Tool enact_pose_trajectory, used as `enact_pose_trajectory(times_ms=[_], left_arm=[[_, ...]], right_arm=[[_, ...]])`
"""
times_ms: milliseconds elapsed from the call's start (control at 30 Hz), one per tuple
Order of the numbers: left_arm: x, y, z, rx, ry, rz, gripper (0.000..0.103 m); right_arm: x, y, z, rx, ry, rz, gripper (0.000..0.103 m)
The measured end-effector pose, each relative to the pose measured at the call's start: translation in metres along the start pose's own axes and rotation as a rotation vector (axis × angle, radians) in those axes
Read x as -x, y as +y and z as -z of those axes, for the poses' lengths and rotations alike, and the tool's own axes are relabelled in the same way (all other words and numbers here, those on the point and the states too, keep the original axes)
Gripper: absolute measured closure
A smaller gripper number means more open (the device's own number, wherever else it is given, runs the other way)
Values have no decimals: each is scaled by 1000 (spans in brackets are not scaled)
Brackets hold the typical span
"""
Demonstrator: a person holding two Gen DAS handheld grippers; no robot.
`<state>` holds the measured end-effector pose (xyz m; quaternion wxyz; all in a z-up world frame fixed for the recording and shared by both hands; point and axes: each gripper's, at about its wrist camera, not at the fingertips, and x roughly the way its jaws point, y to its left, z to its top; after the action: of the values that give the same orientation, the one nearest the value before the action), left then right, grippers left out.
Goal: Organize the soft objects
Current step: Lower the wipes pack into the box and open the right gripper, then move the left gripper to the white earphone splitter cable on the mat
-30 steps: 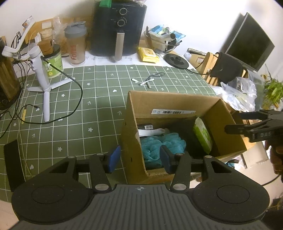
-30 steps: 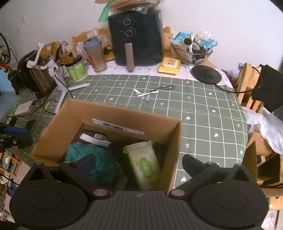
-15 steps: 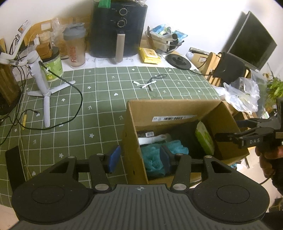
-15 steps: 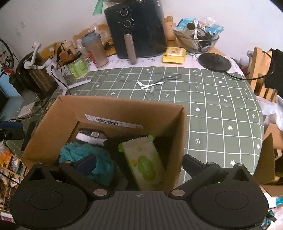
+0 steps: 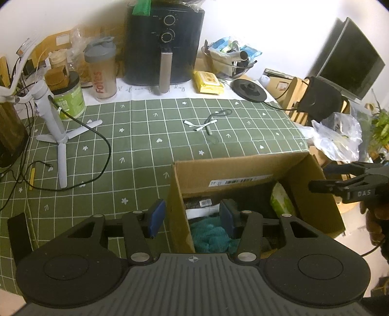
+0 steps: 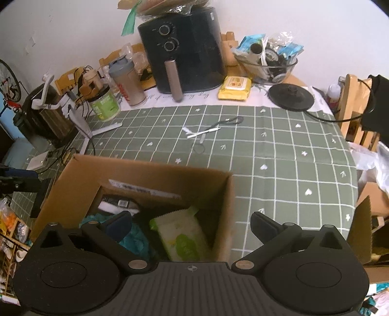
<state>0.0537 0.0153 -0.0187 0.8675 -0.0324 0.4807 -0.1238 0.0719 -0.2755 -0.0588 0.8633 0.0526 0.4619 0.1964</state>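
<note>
light: indoor, moderate, warm | glare: wall blown out at upper right of left view | shadow: cardboard box interior dark | blur: box edges and wipes pack smeared in right view | distortion: strong fisheye bend, black corner vignette, both views

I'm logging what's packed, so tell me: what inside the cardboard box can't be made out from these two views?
- Left wrist view: the cardboard box floor and the lower part of the wipes pack are hidden by the box wall and the left gripper.
- Right wrist view: much of the teal soft item is covered by the right gripper.
- Both views: the dark item and the box's barcode label are too small to read.
</note>
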Motion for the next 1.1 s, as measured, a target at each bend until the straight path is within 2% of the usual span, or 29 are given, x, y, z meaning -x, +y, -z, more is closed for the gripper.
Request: enact_pose_trajectory(times_ms=[267,300,333,400,433,567,800,1100], left_arm=[[-7,-4,-15,-6,-24,-4,55],[-8,-5,-17,-10,-26,-8,53],[-8,-6,-19,-13,-29,-12,43],[-9,-7,-21,-20,-49,-27,31],[-9,-8,-23,-24,-62,-32,30],[-11,-11,-31,-43,-89,-41,28],[-18,-9,-49,-46,-135,-49,28],[-41,-12,-86,-158,-137,-82,28]], right_arm=[[3,-19,-16,3,-29,63,0],[2,-22,-17,6,-33,74,0],[2,-25,-18,7,-38,83,0],[1,-31,-21,3,-42,96,0],[-1,-35,-23,1,-45,101,0],[-4,-48,-29,12,-75,122,0],[-23,-68,-43,25,-66,140,0],[-56,-84,-68,52,-40,135,0]])
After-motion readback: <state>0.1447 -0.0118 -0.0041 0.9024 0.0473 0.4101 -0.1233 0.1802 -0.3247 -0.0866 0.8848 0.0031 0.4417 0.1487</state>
